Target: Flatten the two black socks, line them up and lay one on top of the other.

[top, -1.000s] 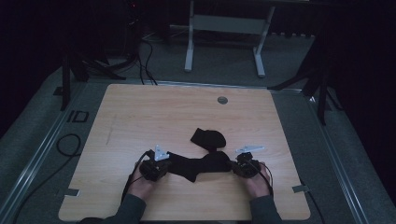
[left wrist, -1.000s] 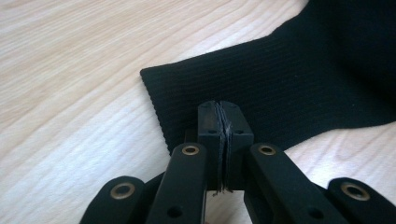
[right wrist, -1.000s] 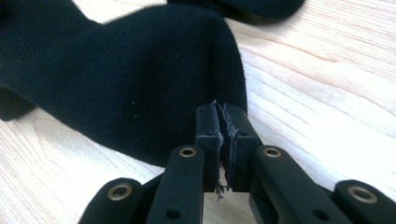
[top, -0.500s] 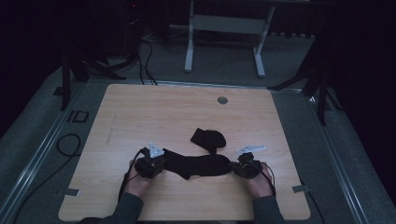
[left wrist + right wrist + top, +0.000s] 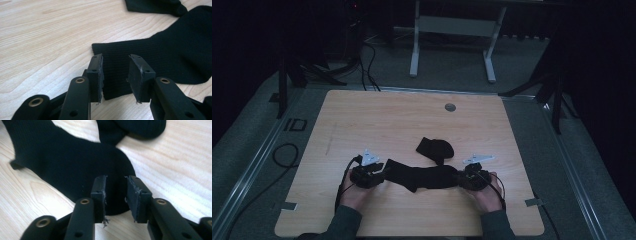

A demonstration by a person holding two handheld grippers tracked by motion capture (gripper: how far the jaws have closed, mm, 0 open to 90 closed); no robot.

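A long black sock (image 5: 422,177) lies flat on the wooden table (image 5: 387,115), stretched between my two grippers. My left gripper (image 5: 379,175) is at its cuff end. In the left gripper view the left gripper (image 5: 115,60) is open, its jaws either side of the sock's cuff (image 5: 162,55), which rests on the wood. My right gripper (image 5: 460,179) is at the toe end. Seen in its own view, the right gripper (image 5: 115,181) is open astride the rounded toe (image 5: 70,162). A second black sock (image 5: 435,148) (image 5: 155,6) (image 5: 135,127) lies crumpled just behind.
A round grommet (image 5: 450,107) sits near the table's far edge. Tape strips mark the front corners (image 5: 287,205) (image 5: 532,202). A cable (image 5: 282,155) loops on the floor at the left. A white desk frame (image 5: 452,40) stands beyond the table.
My left gripper has shifted slightly to the left, and the sock now lies drawn out flatter on the table. The right gripper has barely moved.
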